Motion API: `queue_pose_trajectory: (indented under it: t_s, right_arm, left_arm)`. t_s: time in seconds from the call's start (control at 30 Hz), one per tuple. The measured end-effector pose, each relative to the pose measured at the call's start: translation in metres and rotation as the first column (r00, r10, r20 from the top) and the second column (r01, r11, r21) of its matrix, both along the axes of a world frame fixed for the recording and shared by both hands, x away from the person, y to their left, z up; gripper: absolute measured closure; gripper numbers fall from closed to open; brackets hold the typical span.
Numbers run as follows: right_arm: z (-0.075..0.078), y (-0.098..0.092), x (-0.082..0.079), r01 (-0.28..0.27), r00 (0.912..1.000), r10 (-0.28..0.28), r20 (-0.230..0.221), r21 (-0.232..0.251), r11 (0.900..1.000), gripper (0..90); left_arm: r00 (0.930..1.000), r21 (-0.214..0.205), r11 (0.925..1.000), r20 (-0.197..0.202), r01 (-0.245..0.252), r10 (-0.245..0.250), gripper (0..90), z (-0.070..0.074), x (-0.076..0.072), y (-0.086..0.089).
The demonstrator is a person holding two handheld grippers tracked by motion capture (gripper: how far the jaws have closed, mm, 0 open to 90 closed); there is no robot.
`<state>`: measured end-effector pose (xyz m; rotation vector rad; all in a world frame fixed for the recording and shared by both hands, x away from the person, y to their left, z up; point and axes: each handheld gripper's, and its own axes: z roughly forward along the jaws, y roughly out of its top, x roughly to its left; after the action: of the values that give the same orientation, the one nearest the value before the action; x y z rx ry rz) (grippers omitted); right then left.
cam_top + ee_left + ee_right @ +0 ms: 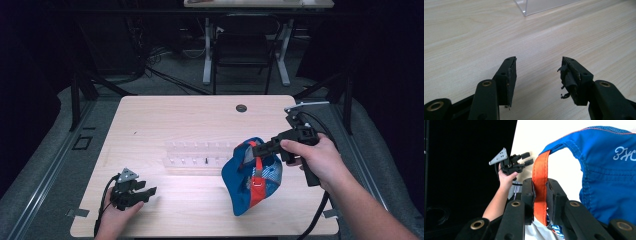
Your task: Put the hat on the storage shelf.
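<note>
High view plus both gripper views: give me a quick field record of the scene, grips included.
held item: blue cap with orange strap
right gripper: shut on the orange strap, cap lifted and hanging from it, lower edge near the table
left gripper: open, nothing between the jaws, low over the table at its near left
other item: clear plastic rack mid-table, just left of the cap
contact cap to rack: cannot tell

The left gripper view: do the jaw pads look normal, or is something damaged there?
One thing stands out. On the left gripper, the black pad of the jaw at the right of that view is torn: frayed shreds hang off its inner face. The other pad looks flat and whole. The jaws stand open above the bare table.
</note>
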<state>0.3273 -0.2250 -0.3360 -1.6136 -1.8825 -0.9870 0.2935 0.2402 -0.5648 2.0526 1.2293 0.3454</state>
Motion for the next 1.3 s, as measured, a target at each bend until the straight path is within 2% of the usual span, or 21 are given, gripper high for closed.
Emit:
queue_pose_trajectory:
  t_s: [0.07,0.2,0.37,0.47,0.7,0.83,1.1,1.3]
  right_arm:
    - [0.001,-0.001,0.001,0.015,0.9999,-0.015,0.009,0.005,0.9999,77.4]
    - [0.007,-0.003,0.002,0.009,0.9998,-0.009,0.016,0.011,0.9999,77.5]
    - [0.015,0.0,0.002,0.014,0.999,-0.017,0.041,0.067,0.9977,77.4]
    - [0.02,0.003,0.004,0.014,0.9982,-0.019,0.058,0.085,0.9963,77.4]
    - [0.028,0.013,0.01,0.008,0.9974,-0.015,0.07,0.104,0.9946,77.4]
    - [0.033,0.017,0.014,0.001,0.9973,-0.008,0.073,0.099,0.9951,77.5]
    - [0.05,0.023,0.019,0.014,0.9938,-0.026,0.108,0.109,0.994,77.4]
    - [0.057,0.027,0.027,0.026,0.9925,-0.04,0.115,0.118,0.9927,77.5]
  left_arm:
    - [1.0,0.003,1.0,0.004,0.005,-0.005,46.6,0.0,0.0,-0.002]
    - [0.9998,0.014,0.9997,0.003,0.018,-0.018,46.2,0.0,-0.001,-0.004]
    - [0.9998,0.02,0.9996,0.009,0.018,-0.018,46.1,0.001,-0.001,-0.006]
    - [0.9996,0.015,0.9996,0.012,0.024,-0.024,46.1,0.002,-0.002,-0.007]
    - [0.9993,0.015,0.9994,0.016,0.032,-0.033,46.1,0.004,-0.002,-0.008]
    - [0.9992,0.012,0.9993,0.019,0.036,-0.036,46.2,0.005,-0.003,-0.009]
    - [0.9984,0.014,0.9984,0.013,0.055,-0.055,46.2,0.007,-0.004,-0.013]
    - [0.9976,0.014,0.9977,0.02,0.066,-0.066,46.5,0.008,-0.004,-0.016]
